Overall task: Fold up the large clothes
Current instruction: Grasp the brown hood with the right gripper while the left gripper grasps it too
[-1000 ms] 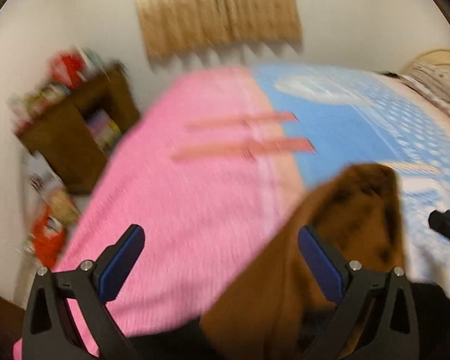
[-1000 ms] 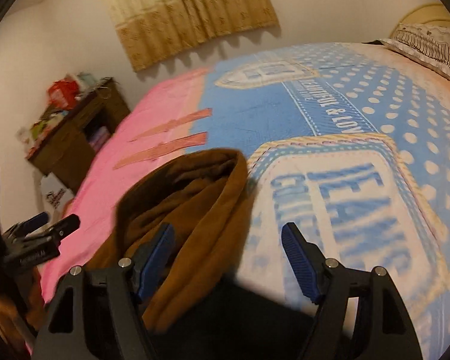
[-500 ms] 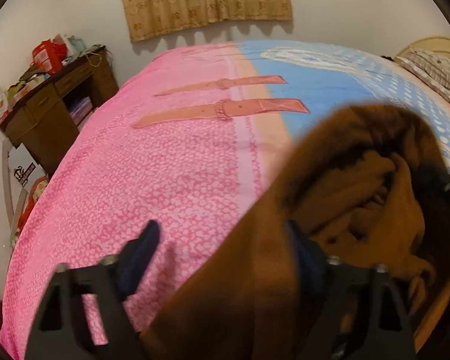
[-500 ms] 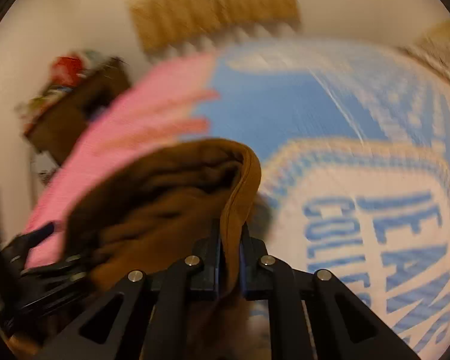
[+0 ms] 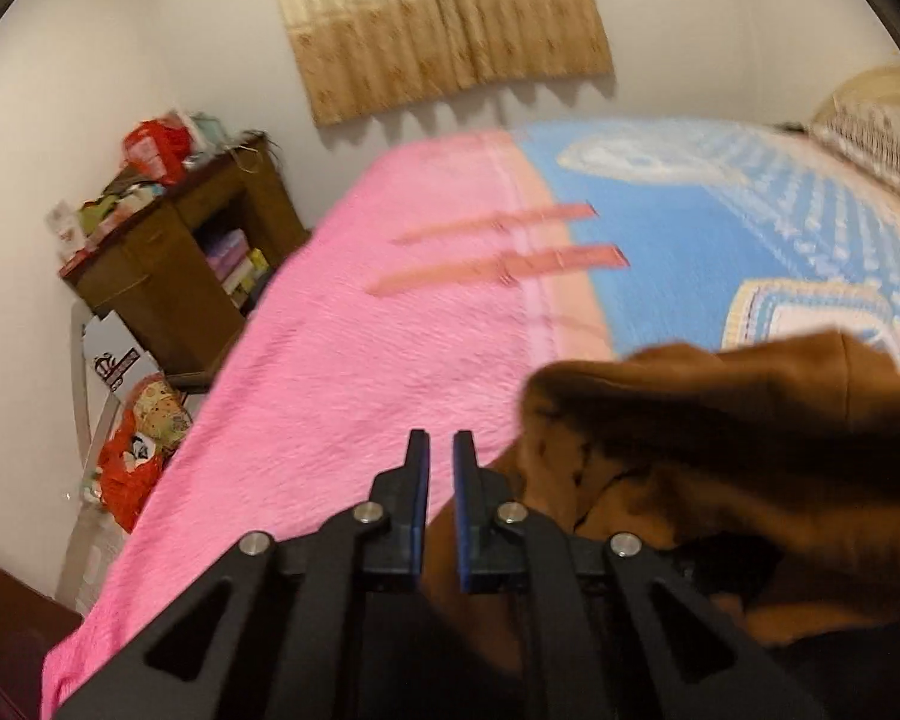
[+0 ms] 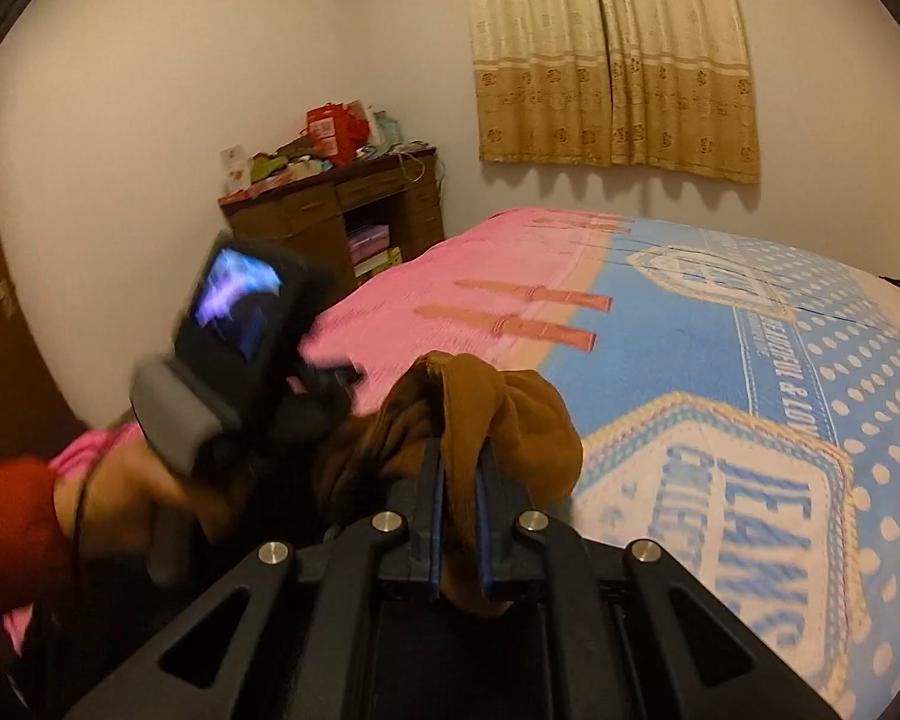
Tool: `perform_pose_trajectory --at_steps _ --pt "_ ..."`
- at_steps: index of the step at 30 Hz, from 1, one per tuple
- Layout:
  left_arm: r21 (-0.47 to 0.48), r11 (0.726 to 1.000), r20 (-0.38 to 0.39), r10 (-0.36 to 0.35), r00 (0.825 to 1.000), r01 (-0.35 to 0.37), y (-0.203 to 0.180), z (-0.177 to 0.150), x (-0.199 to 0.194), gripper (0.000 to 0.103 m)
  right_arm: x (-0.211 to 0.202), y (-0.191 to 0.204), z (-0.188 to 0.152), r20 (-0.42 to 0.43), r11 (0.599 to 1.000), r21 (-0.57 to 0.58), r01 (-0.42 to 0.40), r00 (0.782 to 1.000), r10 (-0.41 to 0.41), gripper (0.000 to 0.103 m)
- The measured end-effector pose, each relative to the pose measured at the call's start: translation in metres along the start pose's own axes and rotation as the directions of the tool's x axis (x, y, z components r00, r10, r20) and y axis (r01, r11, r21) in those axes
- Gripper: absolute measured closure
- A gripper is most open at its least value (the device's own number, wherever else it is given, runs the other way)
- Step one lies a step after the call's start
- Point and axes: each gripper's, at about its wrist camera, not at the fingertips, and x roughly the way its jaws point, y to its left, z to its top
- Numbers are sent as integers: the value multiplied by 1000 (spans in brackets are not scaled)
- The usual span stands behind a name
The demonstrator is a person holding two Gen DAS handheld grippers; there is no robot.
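The right gripper [image 6: 457,468] is clamped on a bunched brown fleece garment [image 6: 498,420] over the pink-and-blue bedspread [image 6: 660,324]. The left gripper [image 5: 441,456] (near left) has its jaws nearly together; whether they pinch cloth, I cannot tell

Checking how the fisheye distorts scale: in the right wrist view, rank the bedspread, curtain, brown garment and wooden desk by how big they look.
1. bedspread
2. curtain
3. brown garment and wooden desk look about alike; the garment sits right at the camera, clamped in the right gripper, so I won't rank them.
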Motion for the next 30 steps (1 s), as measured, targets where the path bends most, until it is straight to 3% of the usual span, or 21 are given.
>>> perform_pose_trajectory --at_steps 5,8,9,11,12,13,15,19,23,27,29,30 --pt "-99 994 48 -35 998 40 38 -22 -37 95 -20 2 -31 -1 1000 1 17 1000 -17 95" --pt "-96 987 37 -124 992 127 41 -18 -31 92 -19 6 -44 -15 1000 -6 21 1000 -21 95" --pt "-103 980 28 -170 985 172 39 -14 -29 86 -20 9 -48 -15 1000 -14 12 1000 -12 97" --pt "-133 955 1 -268 963 266 32 -1 -21 62 -25 19 -54 -9 999 -40 -19 1000 18 99" --pt "-139 942 -16 -312 950 307 27 4 -19 31 -30 28 -59 -8 996 -82 -30 1000 30 99" --pt "-147 922 -27 -365 931 357 20 11 -14 11 -34 39 -66 -10 990 -139 -27 1000 26 99" --pt "-156 907 -33 -401 915 392 7 20 -5 4 -35 56 -78 -37 977 -213 -12 999 4 99" --pt "-243 887 -92 -424 901 393 -7 30 27 4 -32 51 -94 -48 985 -171 5 999 -14 99" --pt "-280 913 -167 -351 921 297 -21 27 60 4 -39 27 -94 2 998 -55 25 1000 -25 99" --pt "-314 905 -201 -359 912 287 -32 24 86 6 -30 6 -93 -35 998 60 10 999 -8 98" --pt "-321 900 -189 -365 912 293 -36 26 94 23 -24 -4 -94 -54 994 111 5 999 1 98" --pt "-328 892 -182 -383 906 311 -37 28 98 46 -22 -10 -95 -62 989 151 -1 998 11 98"
